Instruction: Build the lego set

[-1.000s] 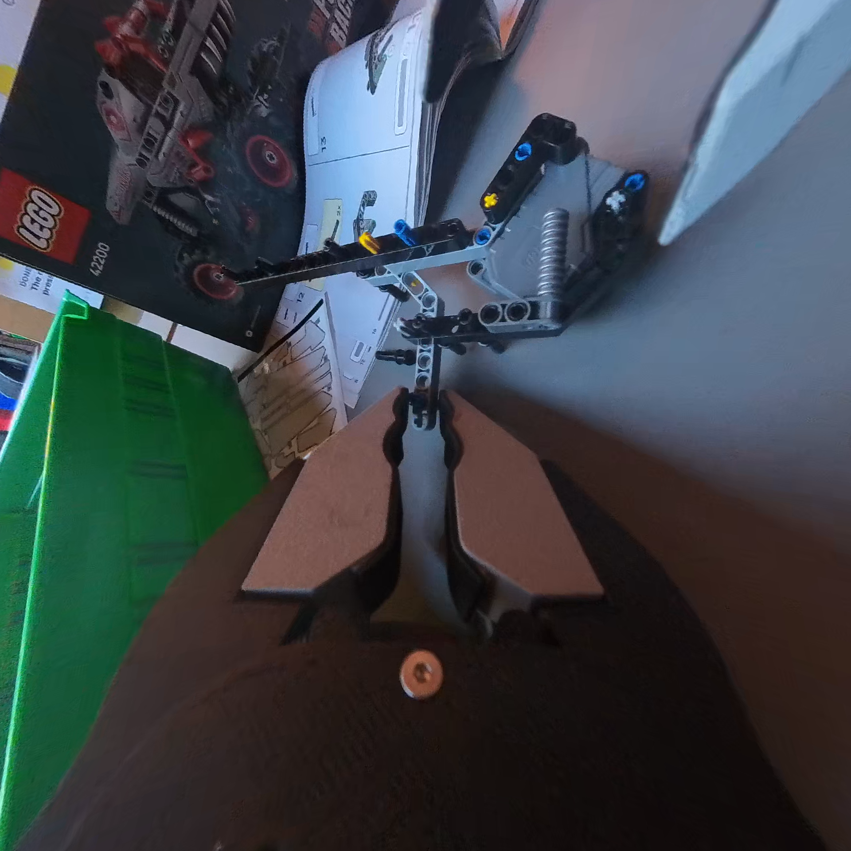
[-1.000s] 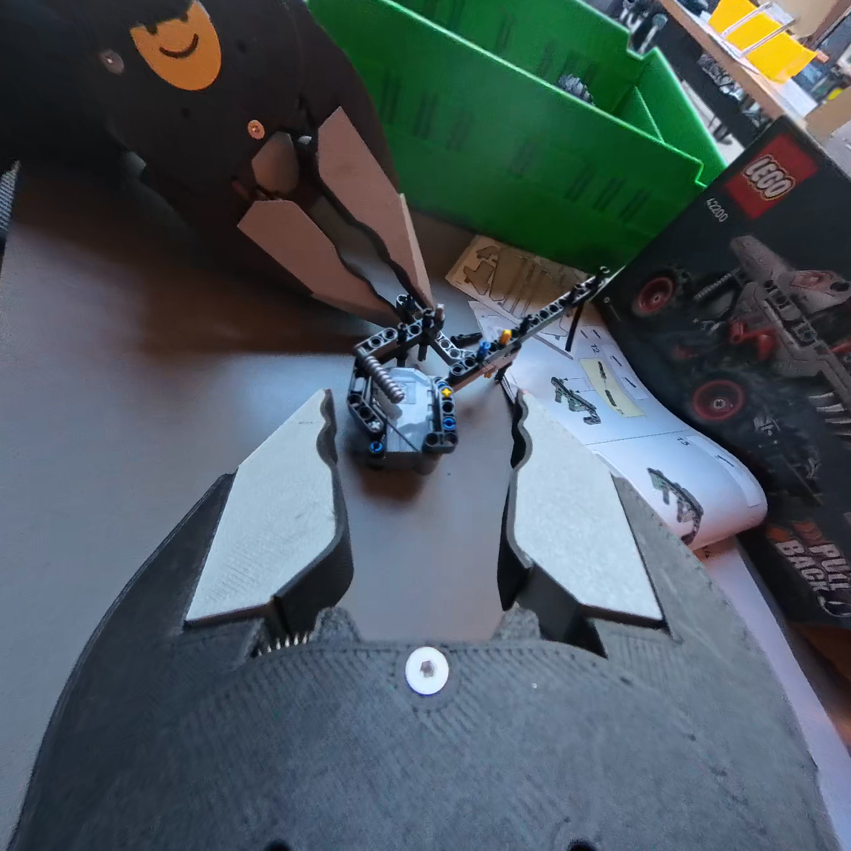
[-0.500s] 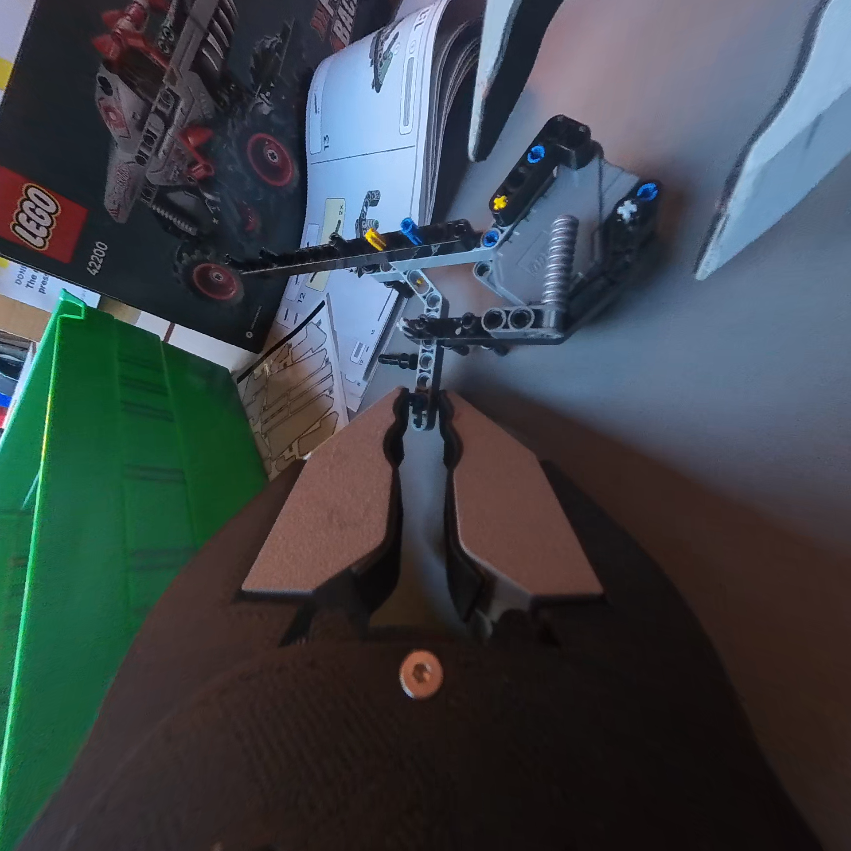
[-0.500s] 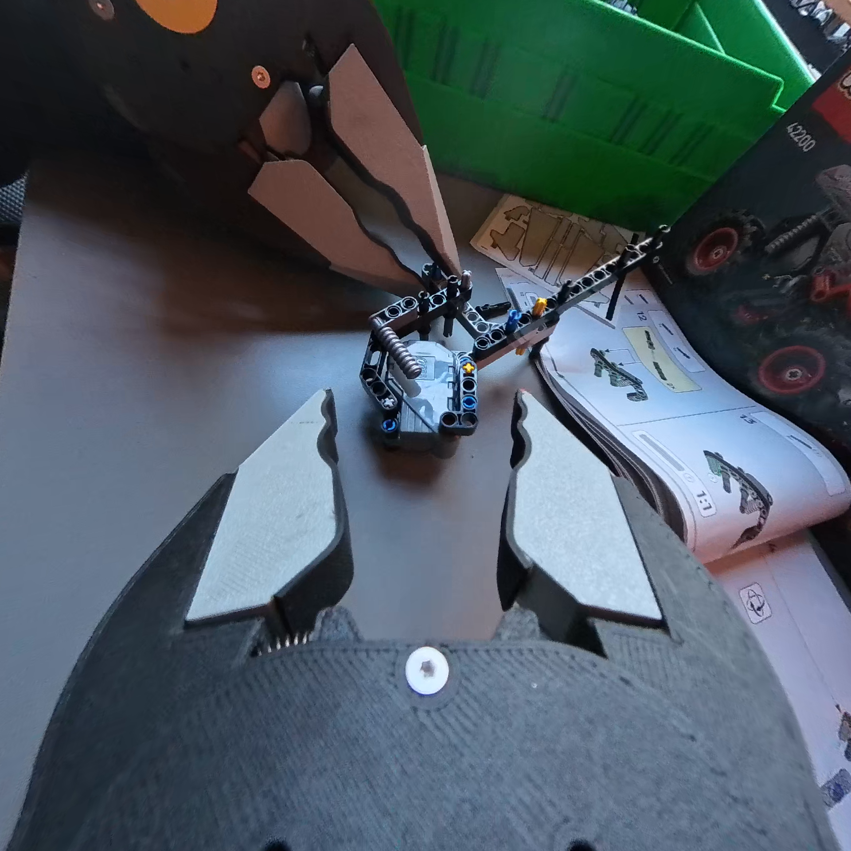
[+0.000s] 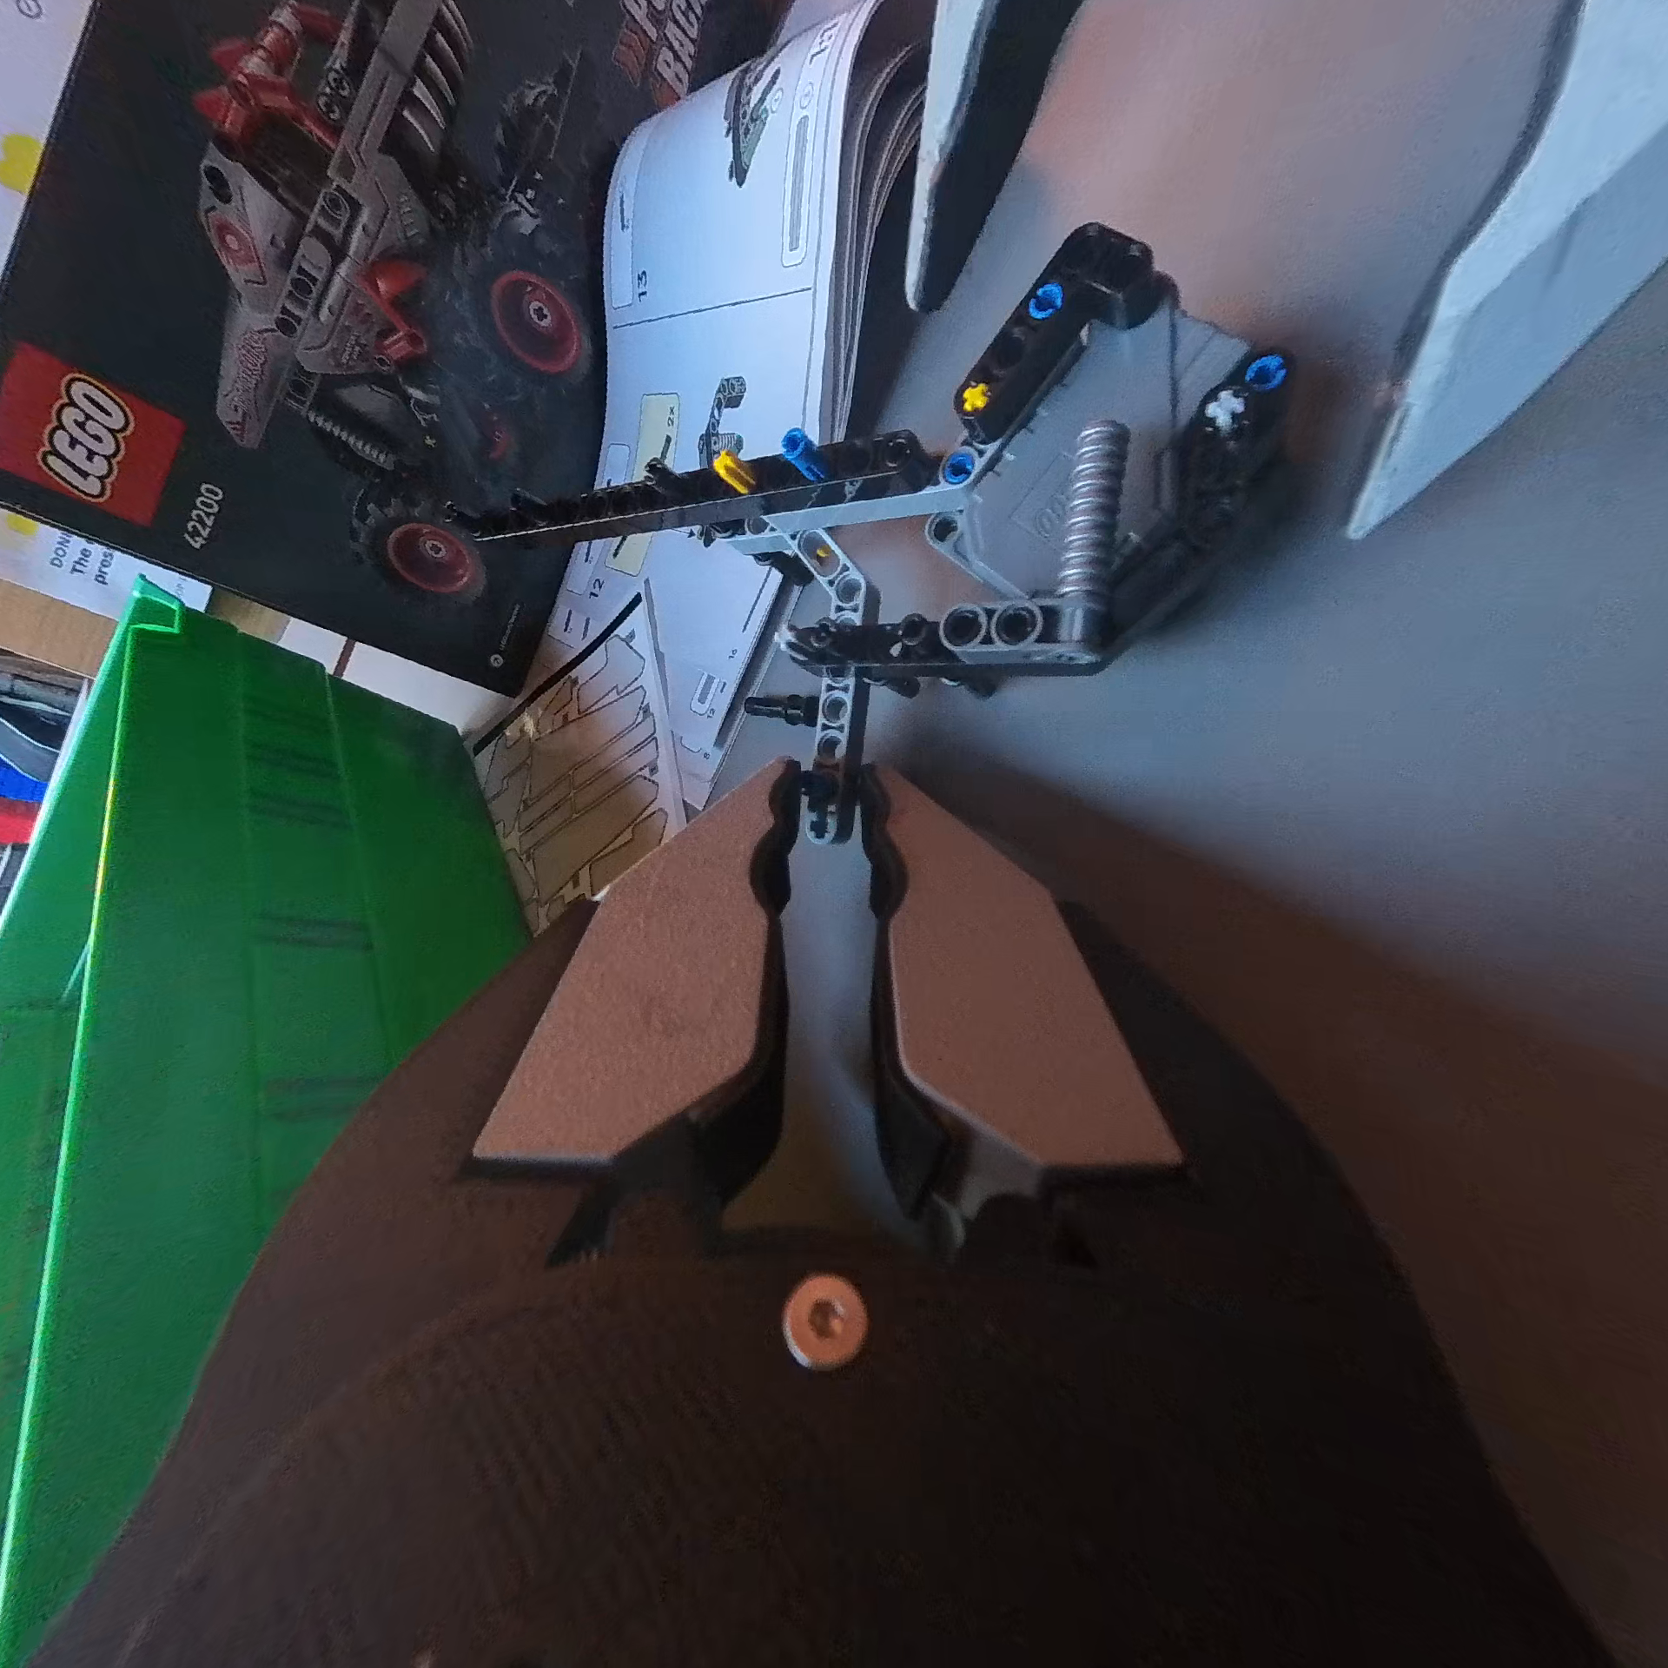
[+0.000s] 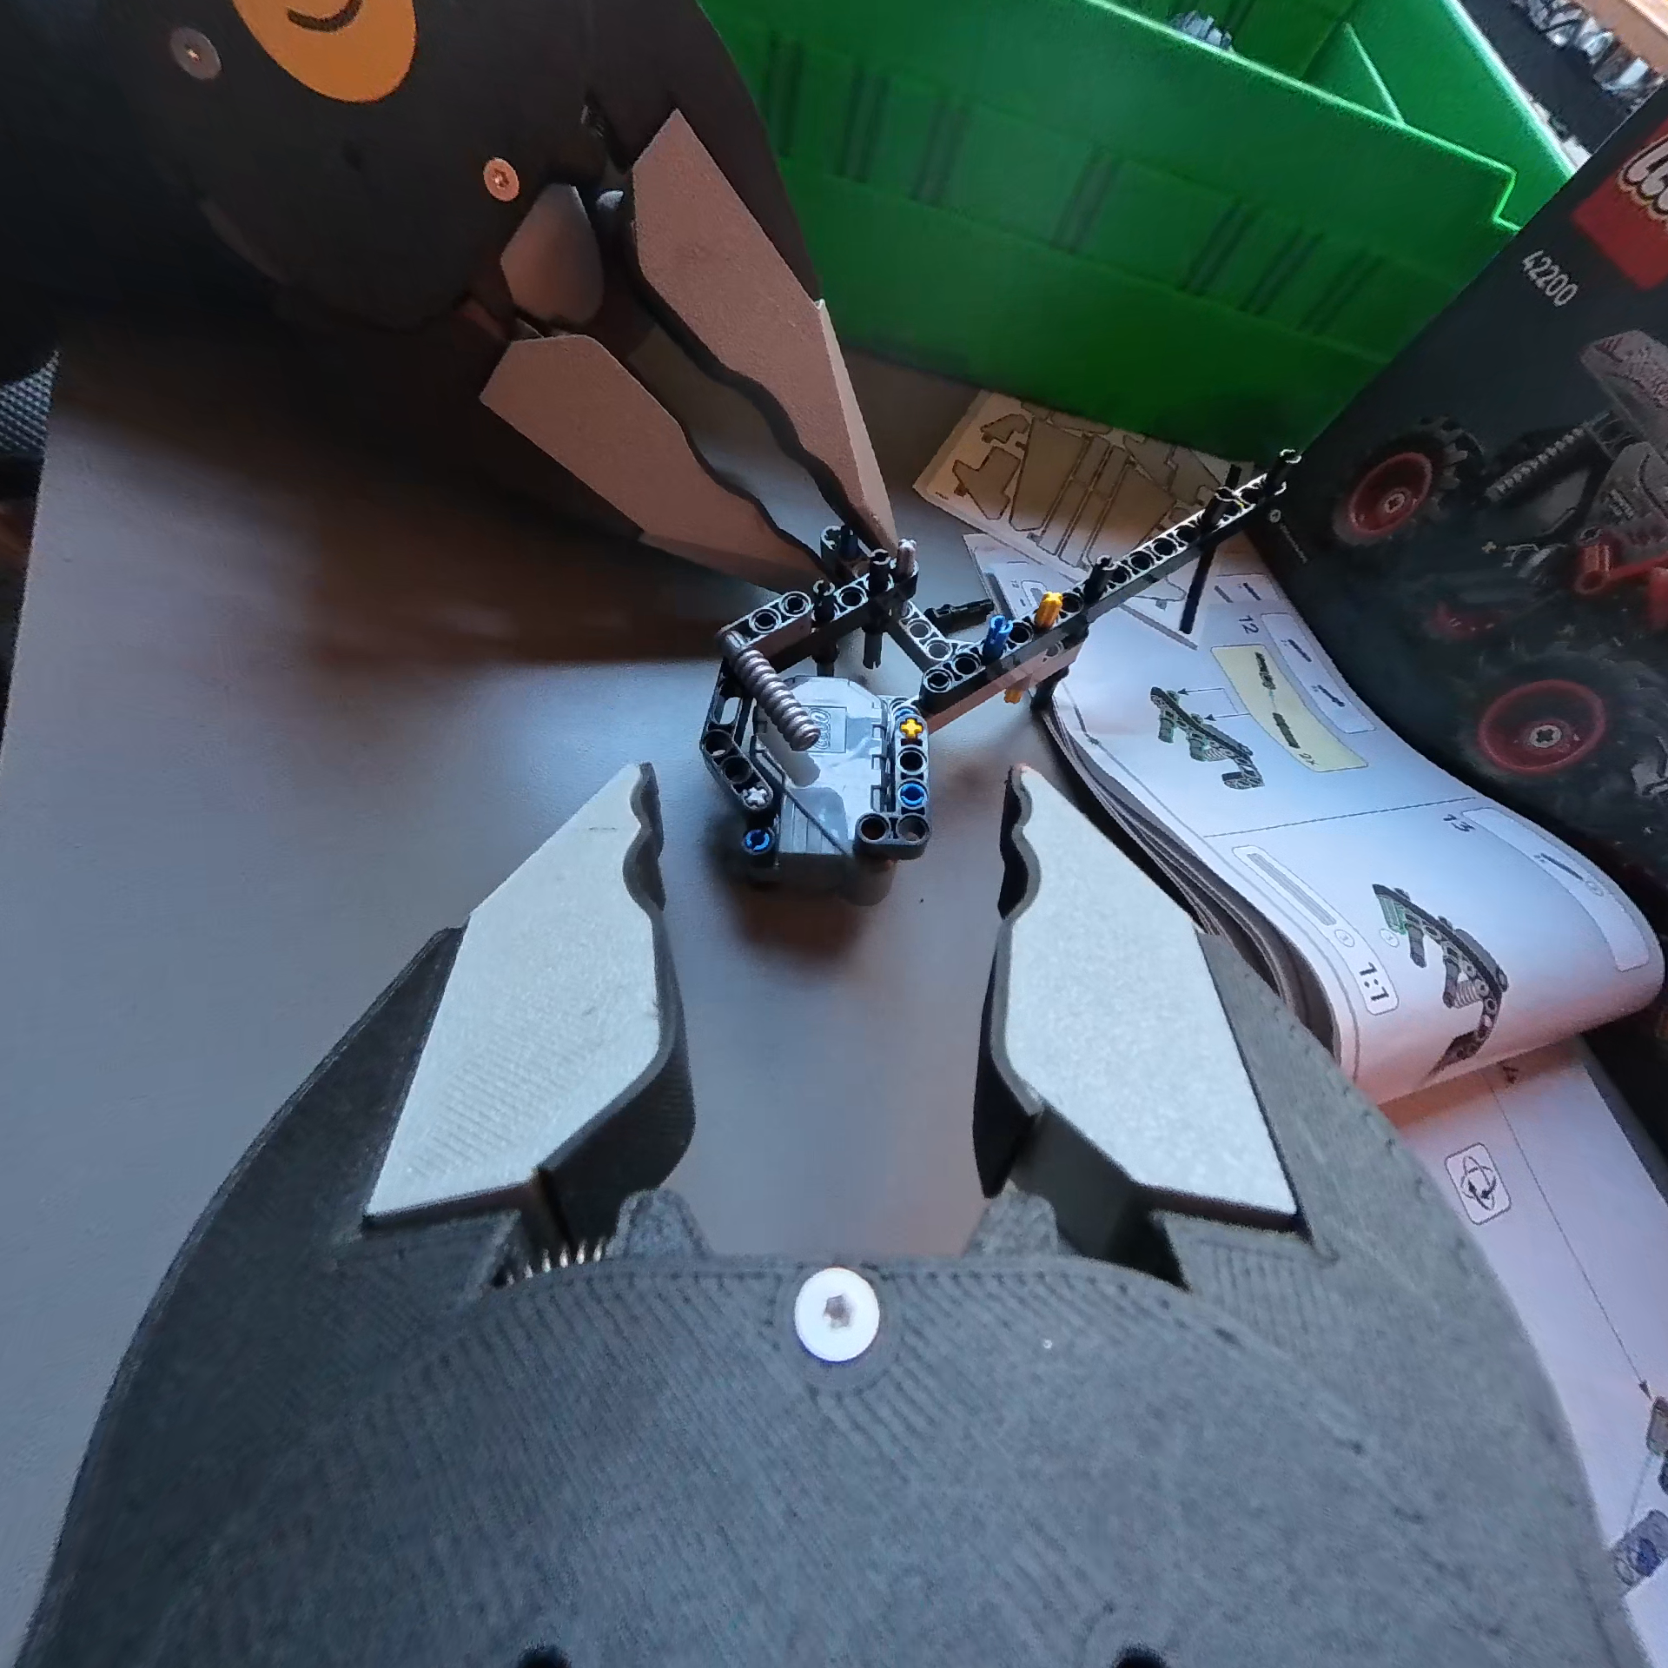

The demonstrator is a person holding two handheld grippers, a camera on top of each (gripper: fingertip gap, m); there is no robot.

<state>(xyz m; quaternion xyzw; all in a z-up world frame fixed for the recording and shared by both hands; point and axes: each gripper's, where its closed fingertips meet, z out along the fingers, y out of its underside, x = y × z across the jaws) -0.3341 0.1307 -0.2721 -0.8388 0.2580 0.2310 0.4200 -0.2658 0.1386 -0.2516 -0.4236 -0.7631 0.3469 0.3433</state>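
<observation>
Your left gripper point(image 5: 826, 799) pinches the grey beam point(image 5: 835, 722) of the lego assembly point(image 6: 817, 749) resting on the desk point(image 6: 271, 722). Your right gripper point(image 6: 830, 803) has its fingers spread just before it, beside the instruction booklet point(image 6: 1309, 812).

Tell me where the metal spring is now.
In the right wrist view the metal spring sits on the grey lego assembly, centre frame, just beyond the open right gripper, left of the instruction booklet.

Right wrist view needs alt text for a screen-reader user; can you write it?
The open right gripper faces a partly built lego model on a dark table, while the left gripper pinches the model's far end. An instruction booklet and green bin lie beyond.
</observation>
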